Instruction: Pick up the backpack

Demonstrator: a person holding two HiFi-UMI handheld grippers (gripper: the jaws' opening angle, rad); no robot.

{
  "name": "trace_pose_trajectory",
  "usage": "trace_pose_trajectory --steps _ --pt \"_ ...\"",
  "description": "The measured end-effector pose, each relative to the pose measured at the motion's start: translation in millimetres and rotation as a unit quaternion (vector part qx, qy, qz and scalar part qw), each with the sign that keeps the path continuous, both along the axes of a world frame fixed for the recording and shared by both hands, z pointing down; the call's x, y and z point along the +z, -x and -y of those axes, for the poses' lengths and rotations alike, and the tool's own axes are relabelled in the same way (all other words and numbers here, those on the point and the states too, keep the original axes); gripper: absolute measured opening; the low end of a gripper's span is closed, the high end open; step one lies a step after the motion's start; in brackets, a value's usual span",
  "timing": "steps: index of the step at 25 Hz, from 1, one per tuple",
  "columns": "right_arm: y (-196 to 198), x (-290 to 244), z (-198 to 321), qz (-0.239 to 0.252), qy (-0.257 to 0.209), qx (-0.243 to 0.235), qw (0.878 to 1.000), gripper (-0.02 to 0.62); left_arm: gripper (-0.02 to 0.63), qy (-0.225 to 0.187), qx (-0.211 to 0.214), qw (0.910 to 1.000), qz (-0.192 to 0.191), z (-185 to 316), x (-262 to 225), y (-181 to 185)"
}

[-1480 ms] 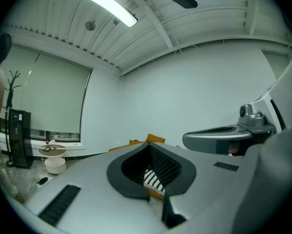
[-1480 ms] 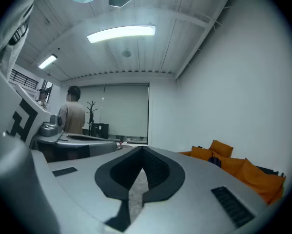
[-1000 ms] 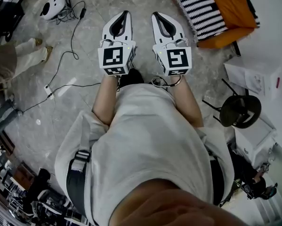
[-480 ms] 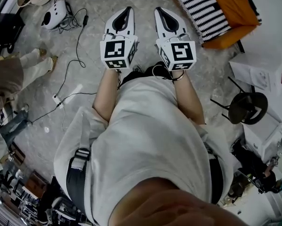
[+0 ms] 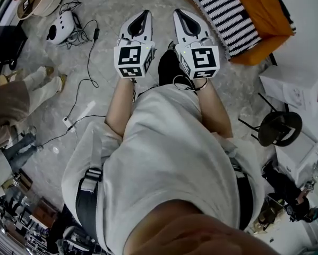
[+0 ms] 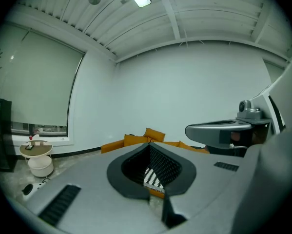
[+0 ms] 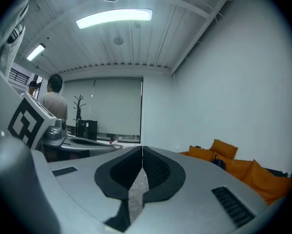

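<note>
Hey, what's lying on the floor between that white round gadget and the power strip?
A thin black cable trails across bare grey floor between the white gadget and the power strip, seen in the head view.

White shells on left tool and right tool, each with a black teardrop-shaped lining, ribbed inside. Behind each sits a cube with black-and-white square markers: left marker cube, right marker cube. Thin black cable loops behind the right cube. Wearer in a pale grey short-sleeved T-shirt. Grey shoulder strap with black buckle on the left.
</note>
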State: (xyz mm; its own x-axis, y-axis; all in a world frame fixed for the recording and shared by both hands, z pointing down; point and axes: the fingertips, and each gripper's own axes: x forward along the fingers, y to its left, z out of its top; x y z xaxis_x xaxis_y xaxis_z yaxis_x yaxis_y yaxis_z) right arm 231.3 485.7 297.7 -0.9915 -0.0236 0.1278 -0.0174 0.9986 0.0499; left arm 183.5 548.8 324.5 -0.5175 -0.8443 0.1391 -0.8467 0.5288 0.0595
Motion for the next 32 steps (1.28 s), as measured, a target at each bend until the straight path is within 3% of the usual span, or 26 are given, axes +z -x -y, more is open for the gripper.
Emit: trace_pose_trajectory --steps 7,16,23,27,32 --pt "83.4 16.3 60.1 -0.019 0.008 -0.011 1.000 0.038 0.012 0.018 0.011 0.9998 0.001 71.9 7.2 74.0" --pt "162.1 41.3 179.8 -0.041 0.029 0.004 0.999 0.038 0.012 0.063 0.048 0.9966 -0.023 196.4 39.9 149.5" --pt "175.9 59.7 282.0 -0.042 0.059 0.052 0.996 0.038 0.012 0.112 0.089 0.9887 -0.045 290.5 60.1 168.3" --pt "173.0 64.4 325.6 -0.033 0.083 0.106 0.990 0.038 0.012 0.126 0.135 0.9823 -0.032 337.5 63.1 178.3" --pt "158.0 67.7 369.8 -0.034 0.071 0.150 0.986 0.038 0.012 0.127 0.167 0.9771 -0.033 382.2 67.9 176.0"
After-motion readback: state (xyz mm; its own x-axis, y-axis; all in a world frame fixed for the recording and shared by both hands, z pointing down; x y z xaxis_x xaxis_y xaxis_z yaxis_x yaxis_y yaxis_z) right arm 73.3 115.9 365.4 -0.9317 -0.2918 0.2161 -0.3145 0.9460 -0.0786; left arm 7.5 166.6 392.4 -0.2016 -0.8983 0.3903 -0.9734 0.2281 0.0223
